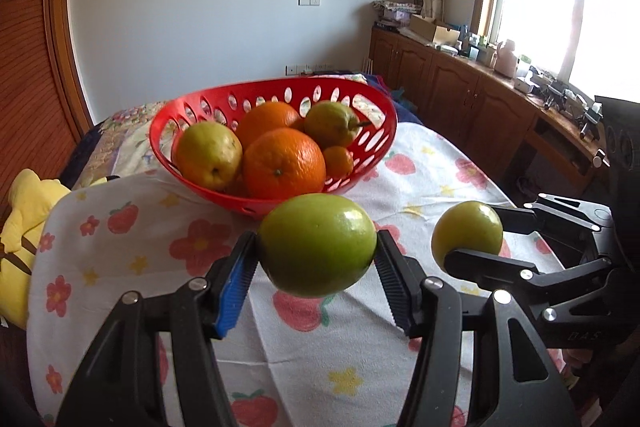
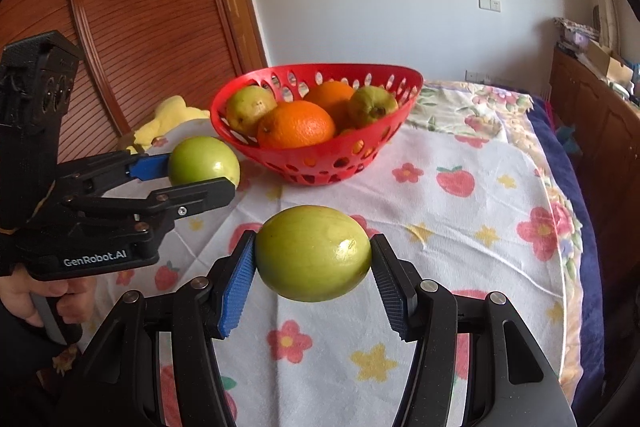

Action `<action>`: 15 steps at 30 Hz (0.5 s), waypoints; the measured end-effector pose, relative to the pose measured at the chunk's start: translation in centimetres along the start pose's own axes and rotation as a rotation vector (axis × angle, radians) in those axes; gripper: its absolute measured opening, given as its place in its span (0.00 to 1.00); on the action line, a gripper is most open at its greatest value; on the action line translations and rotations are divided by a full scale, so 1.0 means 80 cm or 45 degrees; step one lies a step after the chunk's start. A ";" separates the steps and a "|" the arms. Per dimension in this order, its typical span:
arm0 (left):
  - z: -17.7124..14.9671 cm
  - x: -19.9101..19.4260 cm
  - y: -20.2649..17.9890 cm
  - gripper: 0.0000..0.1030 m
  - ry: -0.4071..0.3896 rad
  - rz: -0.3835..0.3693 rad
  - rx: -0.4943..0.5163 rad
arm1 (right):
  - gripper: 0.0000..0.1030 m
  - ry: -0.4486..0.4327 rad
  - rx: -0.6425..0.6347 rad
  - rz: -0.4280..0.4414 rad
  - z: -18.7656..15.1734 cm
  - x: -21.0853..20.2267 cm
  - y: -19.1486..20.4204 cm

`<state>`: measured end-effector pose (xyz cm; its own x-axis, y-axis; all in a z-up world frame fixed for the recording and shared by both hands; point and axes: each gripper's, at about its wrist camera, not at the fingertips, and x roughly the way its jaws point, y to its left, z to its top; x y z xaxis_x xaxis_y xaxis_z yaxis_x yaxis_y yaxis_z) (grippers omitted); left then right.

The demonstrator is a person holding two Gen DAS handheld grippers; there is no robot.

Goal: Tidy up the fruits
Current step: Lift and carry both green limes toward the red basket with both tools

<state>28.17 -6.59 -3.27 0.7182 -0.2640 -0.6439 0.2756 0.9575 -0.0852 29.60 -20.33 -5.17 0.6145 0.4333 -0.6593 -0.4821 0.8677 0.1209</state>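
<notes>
A red perforated basket (image 1: 168,155) (image 2: 400,115) stands on the flowered cloth and holds two oranges (image 1: 284,163), pears (image 1: 208,155) and a small orange fruit. My left gripper (image 1: 316,251) is shut on a green apple (image 1: 316,245) and holds it above the cloth, just in front of the basket. It also shows in the right wrist view (image 2: 188,175) with its apple (image 2: 202,165). My right gripper (image 2: 312,255) is shut on a second green apple (image 2: 312,253), held above the cloth. It shows at the right of the left wrist view (image 1: 476,231) with its apple (image 1: 466,233).
A flowered white cloth (image 1: 360,347) covers the table. A yellow plush toy (image 1: 24,227) lies at the left edge. Wooden cabinets (image 1: 460,95) with clutter run under the window on the right. A wooden door (image 2: 140,7) stands behind on the left.
</notes>
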 end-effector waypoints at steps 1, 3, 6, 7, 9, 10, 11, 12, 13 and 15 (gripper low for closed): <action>0.003 -0.005 0.002 0.56 -0.013 0.000 0.001 | 0.56 -0.006 -0.004 0.000 0.003 -0.002 0.001; 0.009 -0.011 0.005 0.56 -0.031 0.002 0.003 | 0.56 -0.020 -0.014 -0.001 0.011 -0.004 0.003; 0.021 -0.019 0.009 0.56 -0.058 0.007 0.009 | 0.56 -0.038 -0.030 -0.003 0.023 -0.006 0.005; 0.025 -0.021 0.011 0.56 -0.064 0.009 0.011 | 0.56 -0.044 -0.035 -0.005 0.026 -0.006 0.006; 0.032 -0.023 0.015 0.56 -0.078 0.011 0.015 | 0.56 -0.057 -0.049 -0.006 0.037 -0.005 0.007; 0.037 -0.024 0.018 0.56 -0.087 0.015 0.019 | 0.56 -0.062 -0.054 -0.007 0.042 -0.005 0.008; 0.040 -0.024 0.020 0.56 -0.092 0.017 0.021 | 0.56 -0.067 -0.060 -0.008 0.046 -0.004 0.008; 0.043 -0.024 0.022 0.56 -0.098 0.018 0.021 | 0.56 -0.071 -0.066 -0.010 0.052 -0.002 0.007; 0.046 -0.024 0.024 0.56 -0.103 0.018 0.021 | 0.56 -0.074 -0.071 -0.011 0.058 0.000 0.006; 0.052 -0.020 0.029 0.56 -0.109 0.022 0.024 | 0.56 -0.081 -0.078 -0.015 0.067 0.005 0.005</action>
<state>30.35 -4.46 0.73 0.7749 -0.2570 -0.5776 0.2738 0.9599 -0.0598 33.02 -18.53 -1.37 0.6581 0.4392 -0.6116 -0.5106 0.8573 0.0662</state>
